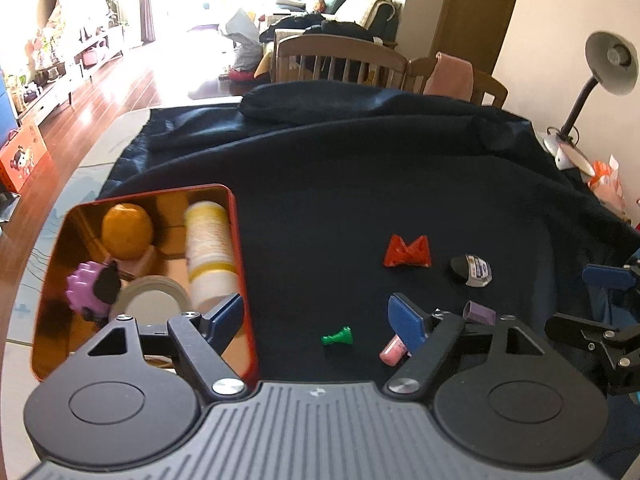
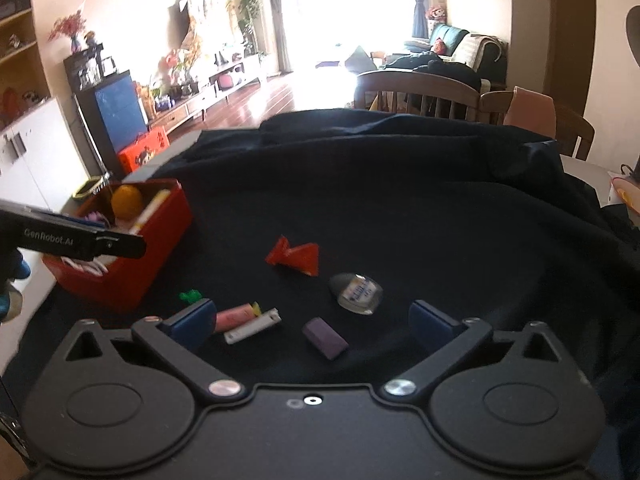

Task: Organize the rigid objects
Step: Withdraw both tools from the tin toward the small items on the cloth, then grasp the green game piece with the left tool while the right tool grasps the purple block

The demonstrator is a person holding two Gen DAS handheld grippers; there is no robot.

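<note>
Purple block (image 2: 324, 338), rectangular, flat on cloth (image 2: 400, 208)

Left gripper (image 1: 318, 318) at lower centre of left wrist view, tilted downward, blue pads spread wide, nothing gripped between them. Right gripper (image 2: 312, 320) at lower centre of right wrist view, also angled down, jaws parted very wide, empty. Right gripper's black linkage showed at right edge of left view.
</note>
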